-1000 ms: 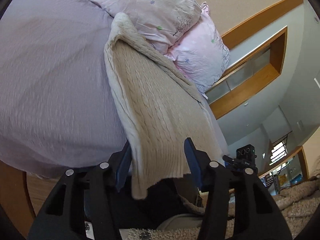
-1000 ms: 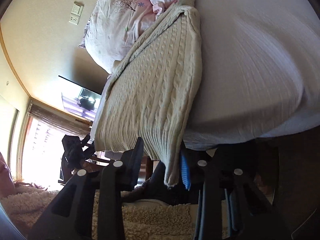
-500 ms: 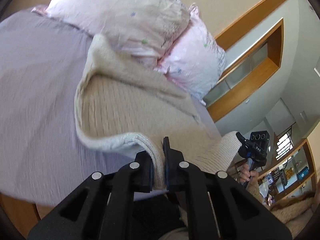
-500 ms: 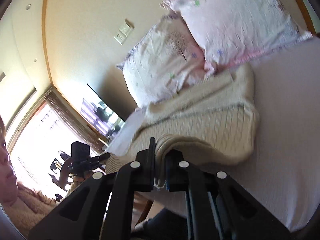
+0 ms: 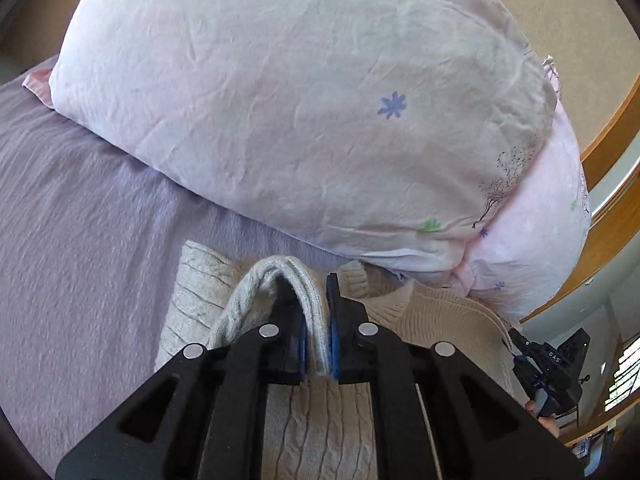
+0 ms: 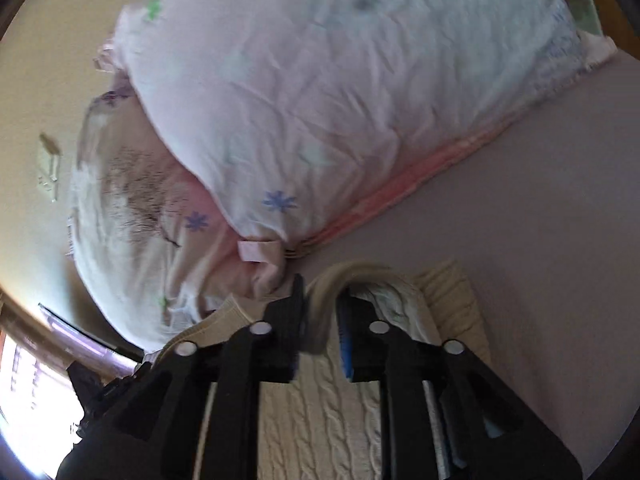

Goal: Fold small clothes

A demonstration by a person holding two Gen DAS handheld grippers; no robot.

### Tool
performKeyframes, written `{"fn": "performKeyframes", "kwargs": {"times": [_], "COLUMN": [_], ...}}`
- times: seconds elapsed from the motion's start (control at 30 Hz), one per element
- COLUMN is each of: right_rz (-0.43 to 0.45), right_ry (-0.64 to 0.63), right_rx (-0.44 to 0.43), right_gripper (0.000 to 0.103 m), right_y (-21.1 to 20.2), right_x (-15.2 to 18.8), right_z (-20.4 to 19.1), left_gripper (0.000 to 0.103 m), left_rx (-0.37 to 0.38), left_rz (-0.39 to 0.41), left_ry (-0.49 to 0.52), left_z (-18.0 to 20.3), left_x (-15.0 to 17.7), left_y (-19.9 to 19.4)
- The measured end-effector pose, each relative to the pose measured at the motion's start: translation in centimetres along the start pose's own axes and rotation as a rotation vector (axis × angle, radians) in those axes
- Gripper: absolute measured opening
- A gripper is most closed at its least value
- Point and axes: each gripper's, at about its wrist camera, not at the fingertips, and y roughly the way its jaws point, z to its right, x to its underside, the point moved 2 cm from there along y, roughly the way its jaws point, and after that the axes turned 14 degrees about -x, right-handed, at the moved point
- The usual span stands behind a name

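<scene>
Currently the bed [image 5: 72,264], under a lavender sheet, carries everything. Two floral pillows [image 5: 304,112] are stacked at its head and fill most of both wrist views.

Cream cable-knit sweater [image 5: 320,432] lies on the sheet just below the pillows. Its far edge sits close to the lower pillow; cannot tell whether they touch. A flat lower layer shows at the left in the left view and at the right in the right view [image 6: 460,304]. A second layer is carried over it, with cable ribs running under both tools.

Left gripper [image 5: 318,344]: jaws clamped on a doubled loop of the knit edge, which arches up ahead of the blue pads. Right gripper [image 6: 320,332]: fabric loop pressed against the left-hand jaw, with a visible gap to the blue pad on the other side. The frame is motion-blurred, so I cannot tell whether that grip is clenched or loosening.

Progress, judged: first fold is nearly laid, with the held edge brought up to the pillow end over the lower layer. Not yet done: setting the edge down, letting go, flattening. Further folds probably remain, since the piece looks long and only doubled. Hidden: the sweater's near end and sleeves.
</scene>
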Motion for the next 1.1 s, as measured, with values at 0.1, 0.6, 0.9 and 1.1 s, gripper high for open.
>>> {"fn": "performKeyframes", "kwargs": {"times": [0.1,0.6,0.9,1.1], "right_rz": [0.138,0.180,0.150,0.269], "right_ry": [-0.035,-0.108,-0.083,-0.080], "right_rx": [0.052,-0.097,-0.149,-0.141], "right_gripper": [0.099,0.101,0.101,0.101], "right_y": [-2.6,-5.7,-5.8,-9.2], "right_x": [0.2,1.1,0.5,-1.1], "right_z": [-0.1,-0.3,-0.1,1.0], "left_gripper": [0.073,0.058,0.015,0.014], "left_rx": [0.023,0.103,0.359,0.643], "left_rz": [-0.002,-0.231,-0.237,-0.213], "left_ry": [-0.004,-0.095,-0.379,-0.183], "left_z": [-0.6,-7.6,-6.1,10.6], "left_x": [-0.3,3.2,4.5,4.1], "left_y": [-1.4,-1.0,-1.0,-3.8]}}
